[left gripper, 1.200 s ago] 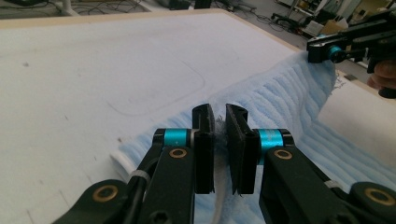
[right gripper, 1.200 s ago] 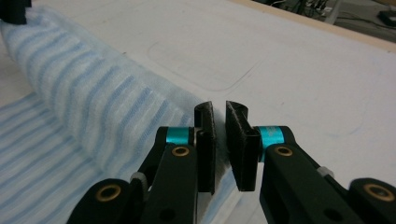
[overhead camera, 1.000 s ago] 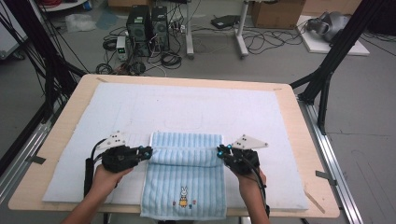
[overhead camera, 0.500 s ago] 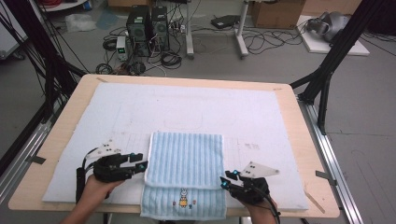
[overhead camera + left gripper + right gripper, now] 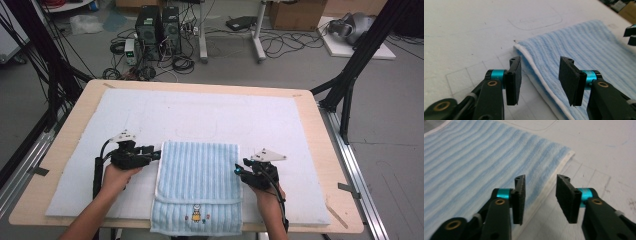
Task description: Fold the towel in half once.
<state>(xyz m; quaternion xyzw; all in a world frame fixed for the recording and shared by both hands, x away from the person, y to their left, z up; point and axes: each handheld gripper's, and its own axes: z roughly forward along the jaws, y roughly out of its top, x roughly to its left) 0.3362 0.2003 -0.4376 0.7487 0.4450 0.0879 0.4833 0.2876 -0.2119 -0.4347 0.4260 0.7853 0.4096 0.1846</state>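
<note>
On the bench's white mat (image 5: 200, 115), the left tool (image 5: 156, 153) and right tool (image 5: 240, 171), jaws just parted and empty, flank the folded blue towel (image 5: 198, 185).

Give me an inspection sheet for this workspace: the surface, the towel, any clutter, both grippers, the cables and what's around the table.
Surface: wooden table covered by a white mat with faint drawn outlines.
Job's things: light blue striped towel, folded, white-edged, flat on the mat; its near end with a small embroidered figure hangs at the table's front edge.
Clutter: nothing seen on the mat.
Grippers: left gripper at the towel's left edge, jaws apart with the edge between them, pads not pressing; right gripper at the towel's right edge, jaws apart, nothing held. Both have just been opening.
Cables: black cable trails along the left forearm; loose cables on the floor.
Surroundings: computer towers, cardboard box, black frame legs.
</note>
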